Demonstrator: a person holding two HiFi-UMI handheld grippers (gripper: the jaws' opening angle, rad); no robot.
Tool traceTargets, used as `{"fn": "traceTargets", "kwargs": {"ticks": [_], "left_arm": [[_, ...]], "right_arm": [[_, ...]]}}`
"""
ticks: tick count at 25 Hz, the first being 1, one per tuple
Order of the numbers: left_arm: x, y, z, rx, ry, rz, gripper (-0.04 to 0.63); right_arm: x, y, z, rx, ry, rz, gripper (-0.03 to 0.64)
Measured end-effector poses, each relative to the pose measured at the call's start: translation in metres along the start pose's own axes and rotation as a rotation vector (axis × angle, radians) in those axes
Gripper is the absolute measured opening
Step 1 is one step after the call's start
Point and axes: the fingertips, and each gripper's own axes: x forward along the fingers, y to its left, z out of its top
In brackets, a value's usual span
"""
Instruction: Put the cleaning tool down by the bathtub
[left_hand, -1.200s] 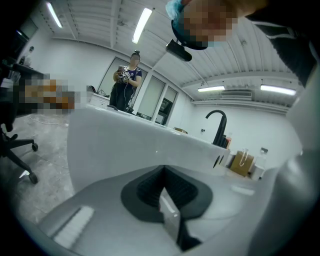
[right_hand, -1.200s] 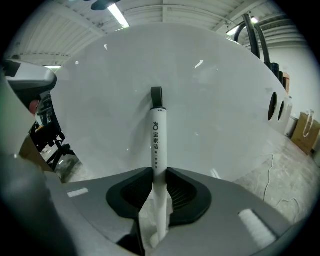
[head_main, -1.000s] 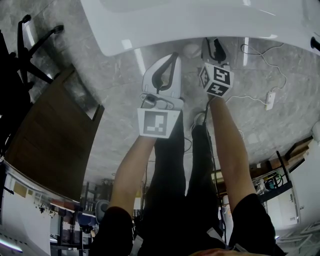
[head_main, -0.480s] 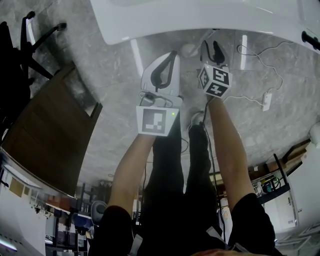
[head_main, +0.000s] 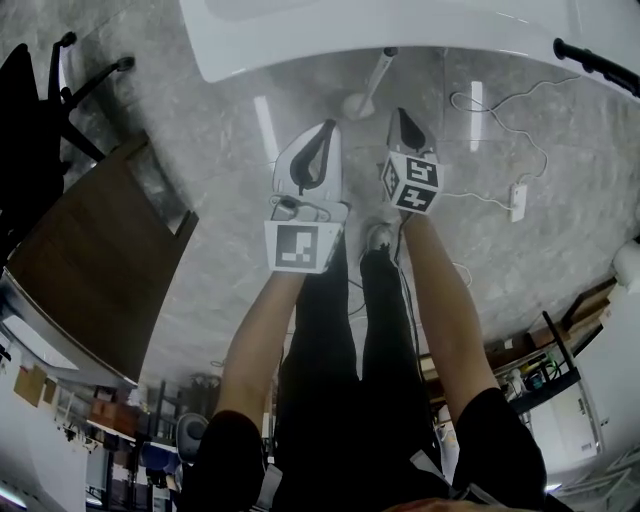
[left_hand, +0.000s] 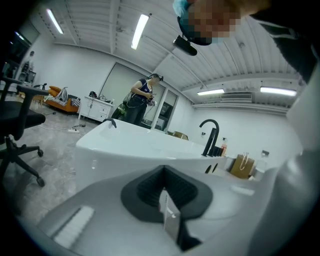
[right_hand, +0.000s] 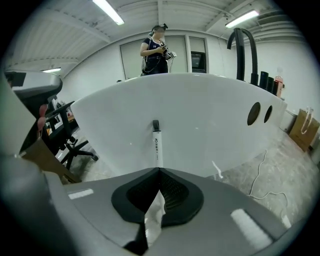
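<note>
Two views show the cleaning tool (head_main: 372, 80): the head view has its round base on the floor (head_main: 220, 150) beside the bathtub (head_main: 400, 30), and the right gripper view shows its handle leaning on the tub wall. The fingers of the left gripper (left_hand: 163, 170) and the right gripper (right_hand: 159, 171) are pressed together on nothing, the right's having just closed.

Black T-shirt (head_main: 500, 450) (short sleeves (head_main: 225, 440)) over black trousers (head_main: 330, 330).

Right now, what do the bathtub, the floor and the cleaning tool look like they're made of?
Bathtub: smooth glossy white, probably acrylic or enamel. Floor: grey, veined, mirrors the ceiling lights, so polished stone or tile. Cleaning tool: plain white handle, likely plastic.
</note>
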Motion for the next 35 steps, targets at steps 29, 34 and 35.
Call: {"fn": "traceTargets", "kwargs": {"ticks": [29,34,35], "left_arm": [[-0.124,-0.156,0.172,0.033,-0.096,0.074,0.006],[-0.154,-0.18,0.191,0.039,-0.121,0.099,0.006],[-0.16,-0.185,0.194,0.038,-0.121,0.104,0.006]], "right_arm": [[-0.265,-0.014,0.101,0.058,-0.068,0.117,-0.002],[-0.31,-0.014,0.109,0.044,-0.099,0.145,-0.002],[-0.318,-0.014,0.112,0.044,-0.107,0.15,-0.002]]}}
